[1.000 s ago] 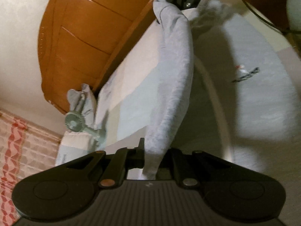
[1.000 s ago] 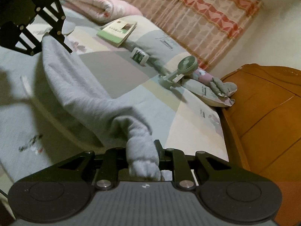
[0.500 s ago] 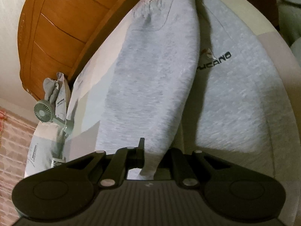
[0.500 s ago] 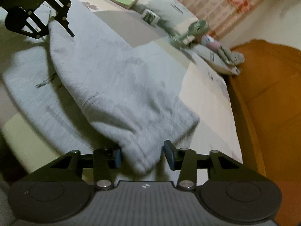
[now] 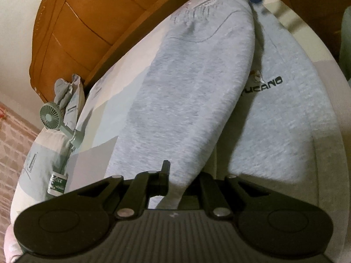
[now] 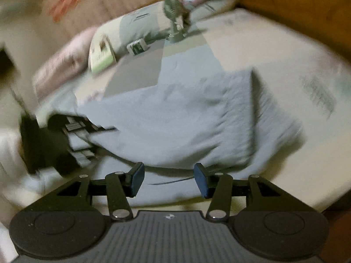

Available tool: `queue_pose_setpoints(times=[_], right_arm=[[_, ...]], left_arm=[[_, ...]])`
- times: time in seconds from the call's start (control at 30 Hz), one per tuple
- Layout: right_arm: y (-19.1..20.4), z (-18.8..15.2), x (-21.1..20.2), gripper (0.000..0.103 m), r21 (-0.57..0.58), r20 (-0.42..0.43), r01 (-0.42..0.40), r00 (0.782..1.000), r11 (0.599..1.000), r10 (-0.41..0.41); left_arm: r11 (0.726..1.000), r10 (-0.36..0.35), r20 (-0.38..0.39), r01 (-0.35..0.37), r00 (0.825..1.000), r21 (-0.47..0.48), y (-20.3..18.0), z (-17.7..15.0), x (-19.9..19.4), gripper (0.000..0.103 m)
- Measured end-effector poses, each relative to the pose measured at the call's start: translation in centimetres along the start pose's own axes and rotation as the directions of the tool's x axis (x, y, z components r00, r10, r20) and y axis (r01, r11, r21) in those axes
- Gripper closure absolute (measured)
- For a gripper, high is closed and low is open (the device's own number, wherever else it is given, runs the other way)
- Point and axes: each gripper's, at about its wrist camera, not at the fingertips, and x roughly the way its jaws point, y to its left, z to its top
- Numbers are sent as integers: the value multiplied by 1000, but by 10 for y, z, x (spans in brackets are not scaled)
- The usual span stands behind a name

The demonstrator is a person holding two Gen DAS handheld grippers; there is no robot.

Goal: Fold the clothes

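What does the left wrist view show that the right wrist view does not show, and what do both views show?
Only the left wrist view: the black logo on the grey trousers and the left gripper shut on their fabric. Only the right wrist view: the right gripper open and holding nothing, a green book and a pink blanket. Both show the trousers, the small fan and the bed.

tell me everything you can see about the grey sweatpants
The grey sweatpants look like soft heathered fleece, with a gathered elastic waistband at the far end, a curved pocket seam and a dark printed logo partly hidden by the fold. One leg is folded over the other. They lie on the patchwork bedsheet. The left gripper pinches the near end; the right gripper is open and holds nothing.
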Motion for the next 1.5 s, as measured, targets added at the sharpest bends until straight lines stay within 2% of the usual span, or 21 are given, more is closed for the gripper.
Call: queue_pose_setpoints(times=[0.03, 0.1, 0.2, 0.23, 0.33, 0.43, 0.47, 0.5, 0.57, 0.6, 0.67, 0.7, 0.97, 1.13, 1.2, 1.23, 1.27, 1.37, 1.5], right_arm=[[-3, -3, 6, 42, 62, 2, -13, 1000, 998, 13], [-14, -10, 17, 40, 180, 15, -33, 999, 983, 31], [-30, -22, 23, 40, 324, 101, -89, 993, 942, 59], [-35, -24, 22, 39, 359, 131, -110, 989, 927, 67], [-42, -25, 15, 37, 414, 225, -115, 974, 903, 21], [-45, -23, 17, 37, 442, 269, -76, 962, 894, -51], [-45, -25, 20, 41, 450, 274, -57, 959, 891, -77], [-45, -27, 24, 46, 459, 280, -42, 955, 887, -99], [-46, -31, 28, 71, 472, 289, -22, 948, 881, -131], [-47, -32, 29, 76, 474, 291, -19, 947, 880, -136], [-49, -34, 30, 78, 478, 296, -13, 944, 878, -147], [-49, -35, 31, 78, 480, 298, -10, 942, 877, -152], [-47, -33, 33, 79, 458, 301, 21, 937, 889, -177], [-49, -35, 30, 79, 462, 306, 15, 936, 887, -176], [-48, -35, 31, 79, 461, 307, 18, 935, 887, -178], [-47, -35, 31, 79, 458, 306, 23, 934, 889, -183], [-46, -35, 30, 79, 454, 306, 30, 933, 890, -187], [-38, -29, 29, 79, 420, 300, 74, 929, 904, -216], [-26, -16, 25, 81, 353, 297, 148, 919, 924, -261]], left_arm=[[1000, -1, 4, 1, 1000, -10, 0, -1, 0, 95], [1000, -5, 13, 5, 1000, -27, 1, -3, 0, 95], [999, -6, 25, 7, 1000, -43, 1, -6, 0, 93], [999, -6, 29, 8, 1000, -47, 1, -7, 0, 93], [999, -3, 42, 6, 999, -54, 1, -9, 1, 93], [998, 2, 52, 1, 999, -68, 1, -10, 2, 92], [998, 8, 55, -4, 998, -68, 0, -11, 2, 90], [998, 14, 56, -10, 998, -65, 0, -11, 2, 90], [998, 34, 59, -32, 998, -46, -2, -13, 1, 83], [998, 55, 60, -53, 997, -28, -4, -15, -1, 79], [995, 95, 63, -95, 994, 7, -5, -20, -4, 66], [994, 110, 62, -111, 992, 20, -5, -23, -6, 64], [981, 195, -42, -193, 980, 34, 15, -65, -10, 63], [965, 251, -98, -241, 963, 104, 25, -92, -8, 63], [968, 239, -100, -229, 966, 98, 28, -96, -8, 67], [973, 220, -106, -210, 970, 94, 28, -96, -9, 80], [975, 207, -110, -197, 972, 98, 27, -95, -9, 98], [972, 203, -107, -188, 973, 140, 19, -90, -12, 101], [969, 219, -75, -208, 973, 131, 23, -84, -35, 101]])
